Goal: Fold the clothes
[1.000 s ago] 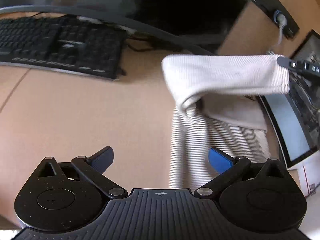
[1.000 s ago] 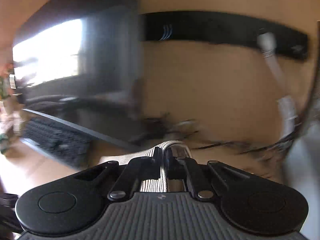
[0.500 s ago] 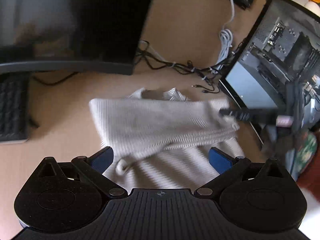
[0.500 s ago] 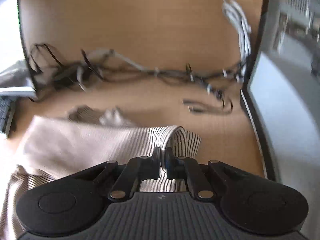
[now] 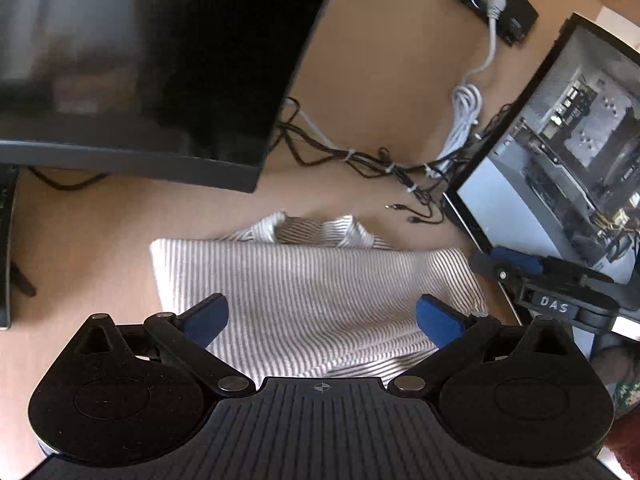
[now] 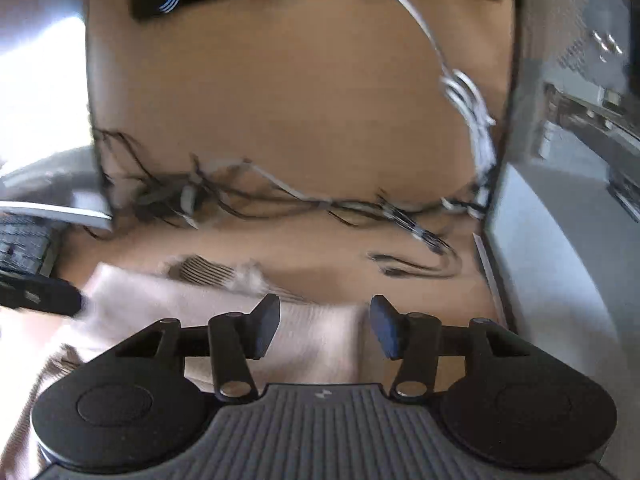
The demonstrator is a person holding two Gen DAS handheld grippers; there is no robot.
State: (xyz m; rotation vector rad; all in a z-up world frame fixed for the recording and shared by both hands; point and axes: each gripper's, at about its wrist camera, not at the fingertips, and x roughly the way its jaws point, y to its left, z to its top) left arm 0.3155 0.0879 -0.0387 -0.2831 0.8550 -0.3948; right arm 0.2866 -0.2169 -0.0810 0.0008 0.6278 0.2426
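Observation:
A pale garment with thin dark stripes (image 5: 312, 288) lies folded over on the tan desk, its collar end bunched at the far side. My left gripper (image 5: 322, 316) hovers over its near part, blue pads wide open with nothing gripped. My right gripper (image 6: 326, 326) is at the garment's right edge. Its jaws are opening; the cloth (image 6: 320, 344) lies under and between the pads, which no longer press on it. In the left wrist view the right gripper (image 5: 516, 266) shows just off the fold's right corner. In the right wrist view the left gripper (image 6: 44, 298) shows at the left.
A dark curved monitor (image 5: 140, 60) overhangs the far left. A tangle of cables (image 5: 360, 160) runs along the back. A glass-sided computer case (image 5: 560, 140) stands close on the right. A keyboard (image 6: 20, 248) lies at the left and a power strip (image 5: 500, 4) at the back.
The right gripper came down with the folded-over edge, laid it flat on the garment and let go. The left gripper swung right over the garment, still open.

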